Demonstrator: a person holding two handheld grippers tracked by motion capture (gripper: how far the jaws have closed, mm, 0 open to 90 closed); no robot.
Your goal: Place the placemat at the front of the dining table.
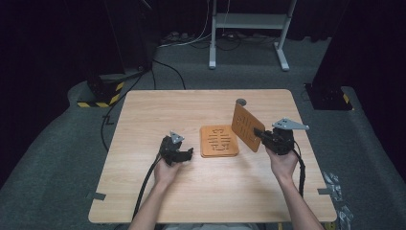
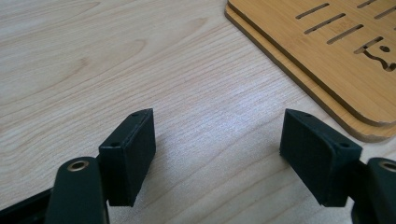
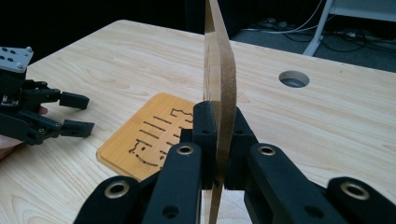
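Near edge of tabletop (image 1: pixel 143 201): both forearms come in from 6 o'clock. Left hand (image 1: pixel 166 172) holds the left gripper (image 1: pixel 187 154) at about 8 o'clock of table centre, sitting low over the wood, aimed toward 3 o'clock. Its fingers (image 2: pixel 128 156) stand wide apart, nothing between them, bare wood grain in the gap. In the left gripper view the stacked boards (image 2: pixel 327 60) sit up at 1 o'clock of the fingers, near but not touching

Right hand (image 1: pixel 282 165) carries the right gripper (image 1: pixel 260 132) at about 4 o'clock of centre, grey three-cornered plate (image 1: pixel 289 125) on top. Its fingers (image 3: pixel 204 135) are clamped on the lower edge of a slotted bamboo board (image 1: pixel 246 125), pads pressing both faces. Board is lifted clear of the tabletop, on edge, near vertical, tilted slightly; in the high view it leans toward 11 o'clock from the grip

Stacked boards (image 1: pixel 219 141) lie flat near table centre, directly between the two grippers, slots up. The left gripper view shows two layers, edges nearly flush. Lifted board hangs just beside the stack's 3 o'clock edge; contact between them I can't tell

Further out: round cable hole (image 1: pixel 241 101) in the tabletop at 12 o'clock of the lifted board. Beyond the far edge, grey carpet (image 1: pixel 57 143), a white frame (image 1: pixel 249 28) and loose cables (image 1: pixel 191 40) at 12 o'clock
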